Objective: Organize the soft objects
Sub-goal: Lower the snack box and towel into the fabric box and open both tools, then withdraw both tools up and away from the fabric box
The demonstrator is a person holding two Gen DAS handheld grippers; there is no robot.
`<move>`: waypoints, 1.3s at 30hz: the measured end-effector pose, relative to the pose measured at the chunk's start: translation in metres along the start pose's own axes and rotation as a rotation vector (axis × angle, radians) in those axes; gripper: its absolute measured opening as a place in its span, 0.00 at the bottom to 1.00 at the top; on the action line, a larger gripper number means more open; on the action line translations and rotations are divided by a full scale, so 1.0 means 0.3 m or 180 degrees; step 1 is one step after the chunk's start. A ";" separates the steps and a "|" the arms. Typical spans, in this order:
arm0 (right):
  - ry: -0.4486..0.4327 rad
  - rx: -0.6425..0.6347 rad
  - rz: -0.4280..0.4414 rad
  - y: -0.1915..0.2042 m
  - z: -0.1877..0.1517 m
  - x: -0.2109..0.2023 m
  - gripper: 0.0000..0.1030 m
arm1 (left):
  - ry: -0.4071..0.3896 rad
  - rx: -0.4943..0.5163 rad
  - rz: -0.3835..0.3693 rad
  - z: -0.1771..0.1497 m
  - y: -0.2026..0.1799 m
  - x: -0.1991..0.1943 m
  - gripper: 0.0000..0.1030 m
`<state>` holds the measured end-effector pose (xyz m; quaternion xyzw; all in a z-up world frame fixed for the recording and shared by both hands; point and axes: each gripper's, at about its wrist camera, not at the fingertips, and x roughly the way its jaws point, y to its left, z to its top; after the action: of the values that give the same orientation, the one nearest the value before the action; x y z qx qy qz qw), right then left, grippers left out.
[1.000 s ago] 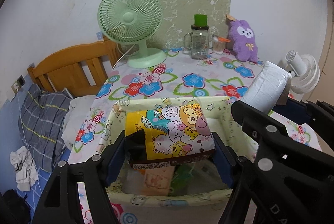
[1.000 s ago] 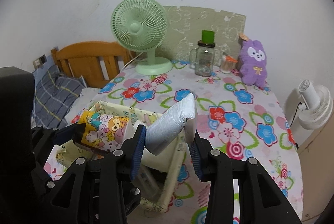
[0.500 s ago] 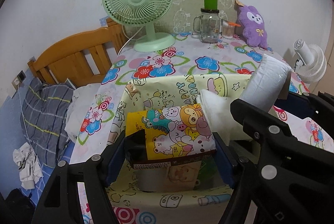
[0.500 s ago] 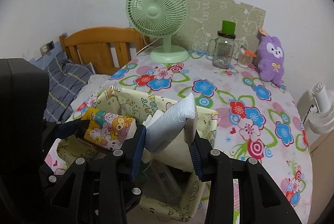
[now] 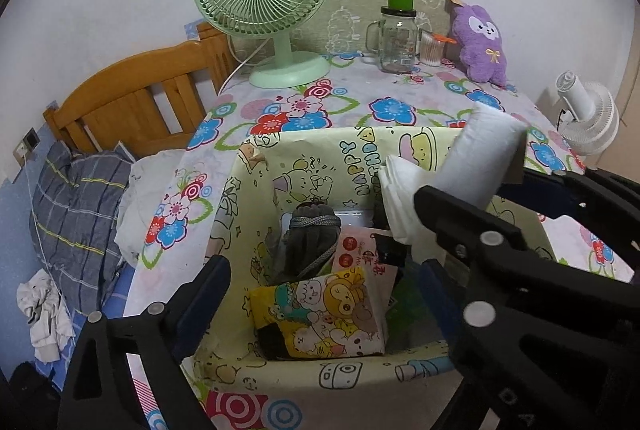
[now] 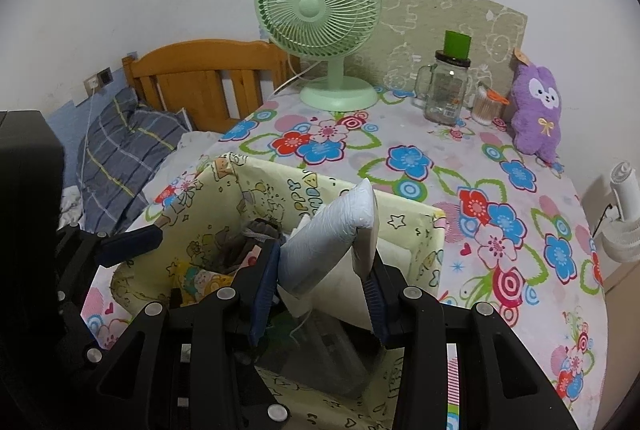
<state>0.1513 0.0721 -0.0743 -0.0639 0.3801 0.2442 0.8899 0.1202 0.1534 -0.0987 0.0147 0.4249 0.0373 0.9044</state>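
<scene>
A glossy flower-print tablecloth (image 5: 400,97) covers the table; at its 9 o'clock edge lie a wooden headboard (image 5: 132,97) and a striped pillow (image 5: 76,205). The left gripper (image 5: 320,294) stands wide open, holding nothing, above the cartoon-print tissue pack (image 5: 320,318), which lies in the soft, yellow, square-sided fabric bin (image 5: 312,165) beside a grey knitted bundle (image 5: 312,242). At 3 o'clock, the right gripper (image 6: 326,290) is clamped on a puffy white plastic-wrapped pack (image 6: 332,234), tilted over the bin. At 12 o'clock stands a ribbed green fan (image 6: 320,5); at 1 o'clock, a fuzzy purple plush (image 6: 538,105).
</scene>
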 end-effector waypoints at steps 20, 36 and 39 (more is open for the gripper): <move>-0.0264 -0.0330 0.0063 0.017 0.032 0.006 0.84 | -0.0014 -0.0054 0.0006 0.006 0.005 -0.016 0.97; -0.0351 -0.0052 -0.0090 -0.080 0.013 -0.095 0.89 | -0.0137 -0.0027 -0.0026 0.027 -0.082 -0.081 0.97; -0.0378 0.0002 -0.0123 -0.105 0.005 -0.128 0.89 | -0.0189 -0.0028 -0.0029 0.030 -0.112 -0.102 0.97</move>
<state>0.1449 0.0302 -0.0484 -0.0564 0.3254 0.2302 0.9154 0.1094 0.1176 -0.0715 0.0098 0.3977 0.0345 0.9168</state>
